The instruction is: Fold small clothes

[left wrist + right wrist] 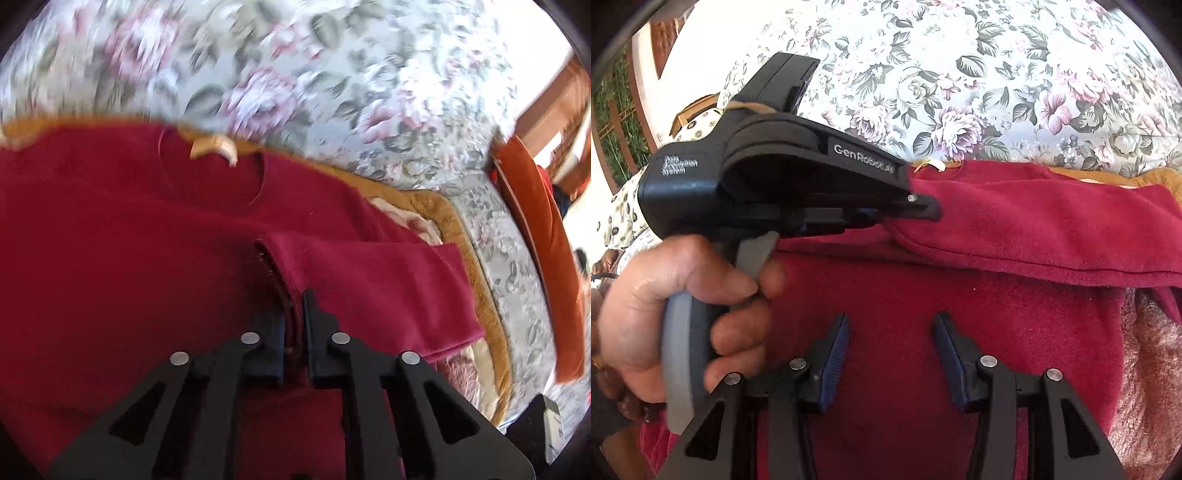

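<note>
Here left tongs [293,314] clamp red sweater [129,240] sleeve edge; right tongs [890,332] spread apart.

It was a home: a soft bed with a flowery sheet [960,74] and a fuzzy brown blanket [436,206].

Left hand-held gripper [294,317] seems pinched closed; right hand-held gripper [891,325] gapes.

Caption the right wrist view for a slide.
Left claw pinches a fold of the red top while the open right claw hovers above it.
</note>
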